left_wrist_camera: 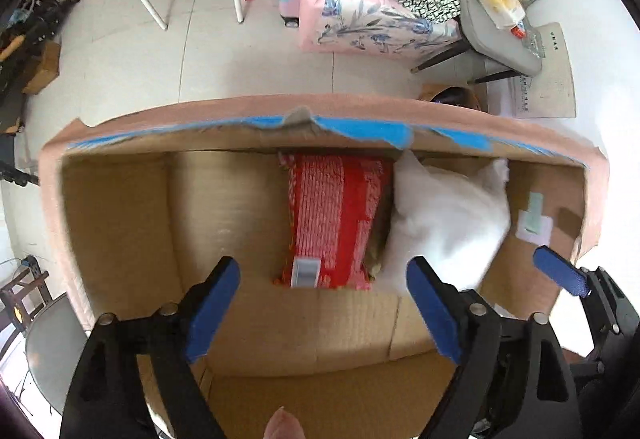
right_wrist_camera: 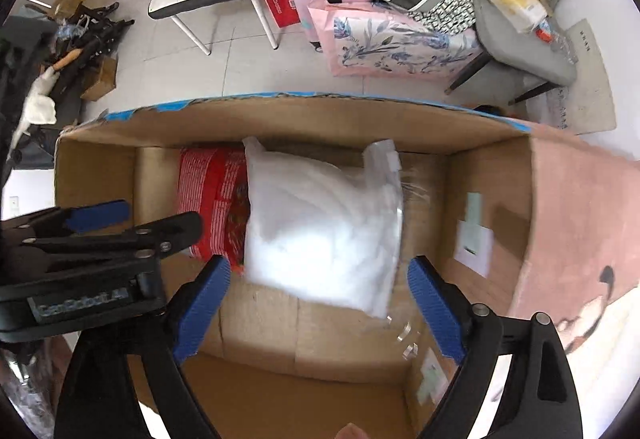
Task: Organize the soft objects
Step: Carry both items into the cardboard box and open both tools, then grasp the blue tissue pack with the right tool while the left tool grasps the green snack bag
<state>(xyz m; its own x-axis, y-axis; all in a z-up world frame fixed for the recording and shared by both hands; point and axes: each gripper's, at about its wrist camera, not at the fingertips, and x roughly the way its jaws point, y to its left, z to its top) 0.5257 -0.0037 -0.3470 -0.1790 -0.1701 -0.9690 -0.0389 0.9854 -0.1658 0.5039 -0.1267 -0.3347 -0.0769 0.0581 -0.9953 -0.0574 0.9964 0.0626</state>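
We hold both grippers above an open cardboard box (right_wrist_camera: 488,167), whose corrugated walls are rigid and whose torn rim carries strips of blue tape (left_wrist_camera: 372,131). The left gripper (left_wrist_camera: 322,303) has its jaws spread wide and grips nothing; the right gripper (right_wrist_camera: 320,303) is likewise spread and empty, with the white bag lying between and beyond its blue ribbed pads (right_wrist_camera: 436,311), apparently untouched. Two soft items already lie on the box floor. The red printed package (left_wrist_camera: 336,215), a flat crinkled film pack, sits at 12 o'clock from the left gripper, lengthwise against the far wall. The white plastic bag (right_wrist_camera: 324,227), puffy and pillow-like with a loose translucent skin, lies touching the red package at its 3 o'clock side. We judge this side-by-side packing is meant to keep the box floor at 9 o'clock free for further items. The bag is blurred, so we cannot tell whether it is at rest.
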